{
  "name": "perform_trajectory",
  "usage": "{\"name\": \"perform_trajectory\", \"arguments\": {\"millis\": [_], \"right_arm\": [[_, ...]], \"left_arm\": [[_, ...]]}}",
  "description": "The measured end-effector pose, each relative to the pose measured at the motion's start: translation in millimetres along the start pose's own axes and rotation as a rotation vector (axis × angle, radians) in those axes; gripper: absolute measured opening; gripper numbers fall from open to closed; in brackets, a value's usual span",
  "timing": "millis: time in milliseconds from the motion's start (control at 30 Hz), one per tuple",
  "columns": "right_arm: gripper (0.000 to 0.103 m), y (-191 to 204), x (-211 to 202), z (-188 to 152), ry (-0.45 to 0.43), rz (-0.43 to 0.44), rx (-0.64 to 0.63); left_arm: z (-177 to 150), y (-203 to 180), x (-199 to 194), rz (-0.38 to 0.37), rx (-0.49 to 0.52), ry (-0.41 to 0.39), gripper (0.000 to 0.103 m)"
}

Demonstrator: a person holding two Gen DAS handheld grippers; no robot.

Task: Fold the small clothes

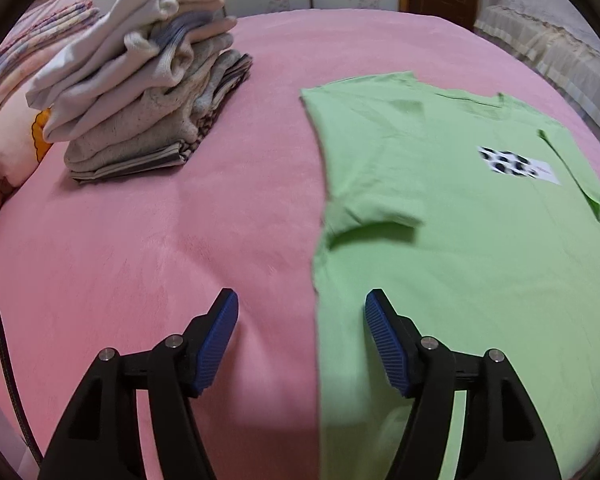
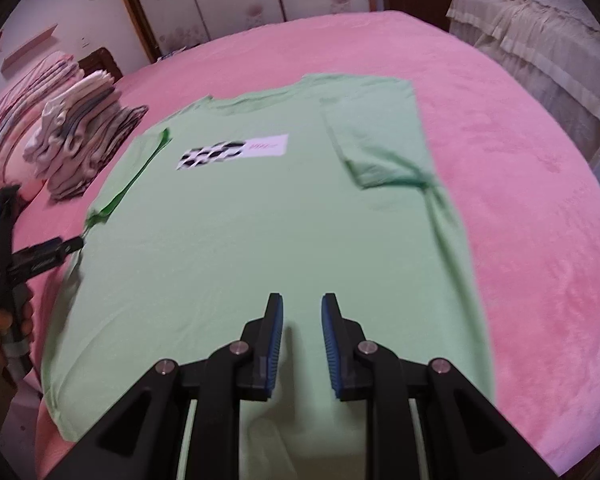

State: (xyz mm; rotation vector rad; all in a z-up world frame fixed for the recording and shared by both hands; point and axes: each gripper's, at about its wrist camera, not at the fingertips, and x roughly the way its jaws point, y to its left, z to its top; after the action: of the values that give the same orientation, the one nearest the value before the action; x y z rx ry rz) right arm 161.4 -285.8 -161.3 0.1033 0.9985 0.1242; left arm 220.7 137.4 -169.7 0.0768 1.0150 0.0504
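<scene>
A light green T-shirt (image 2: 268, 220) lies flat on the pink bed, both sleeves folded in over its body, a black-and-white print on the chest. It also shows in the left wrist view (image 1: 460, 240). My left gripper (image 1: 302, 300) is open and empty, hovering over the shirt's left edge near the hem. It appears at the left of the right wrist view (image 2: 32, 252). My right gripper (image 2: 302, 304) is open with a narrow gap, empty, above the lower middle of the shirt.
A stack of folded clothes (image 1: 148, 92) sits on the bed to the left of the shirt, also in the right wrist view (image 2: 80, 148). Pillows (image 1: 8, 120) lie behind it. A second bed with a beige cover (image 2: 540, 60) stands at the right.
</scene>
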Motion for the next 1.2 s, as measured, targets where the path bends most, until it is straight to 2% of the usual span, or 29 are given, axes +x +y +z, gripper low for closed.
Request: {"name": "perform_trajectory", "arguments": {"millis": [200, 300, 433, 600, 667, 767, 1000, 1200], "right_arm": [[0.020, -35.5, 15.3, 26.8, -0.019, -0.007, 0.009], [0.019, -53.1, 30.1, 41.8, -0.002, 0.041, 0.048], [0.019, -65.6, 47.2, 51.4, 0.023, 0.050, 0.064], [0.019, -76.1, 58.9, 56.8, 0.027, -0.013, 0.058], [0.009, -83.0, 60.5, 56.4, 0.026, -0.050, 0.052], [0.004, -91.1, 61.4, 52.9, 0.030, -0.062, 0.055], [0.004, -93.8, 56.9, 46.6, 0.034, -0.066, 0.058], [0.004, -87.9, 39.8, 30.8, 0.041, -0.073, 0.043]], "left_arm": [[-7.5, -19.7, -23.5, -0.062, -0.008, -0.049, 0.065], [-2.3, -33.1, -18.8, -0.099, -0.004, -0.041, 0.065], [5.8, -46.9, 0.9, -0.129, -0.010, -0.011, 0.065], [8.4, -44.5, 27.8, -0.104, -0.043, 0.029, 0.065], [8.2, -42.5, 28.4, -0.098, -0.046, 0.025, 0.065], [6.4, -41.6, 28.1, -0.084, -0.036, 0.021, 0.067], [6.2, -40.6, 26.5, -0.082, -0.021, 0.034, 0.067], [-3.6, -42.2, 11.6, -0.076, 0.038, 0.052, 0.072]]}}
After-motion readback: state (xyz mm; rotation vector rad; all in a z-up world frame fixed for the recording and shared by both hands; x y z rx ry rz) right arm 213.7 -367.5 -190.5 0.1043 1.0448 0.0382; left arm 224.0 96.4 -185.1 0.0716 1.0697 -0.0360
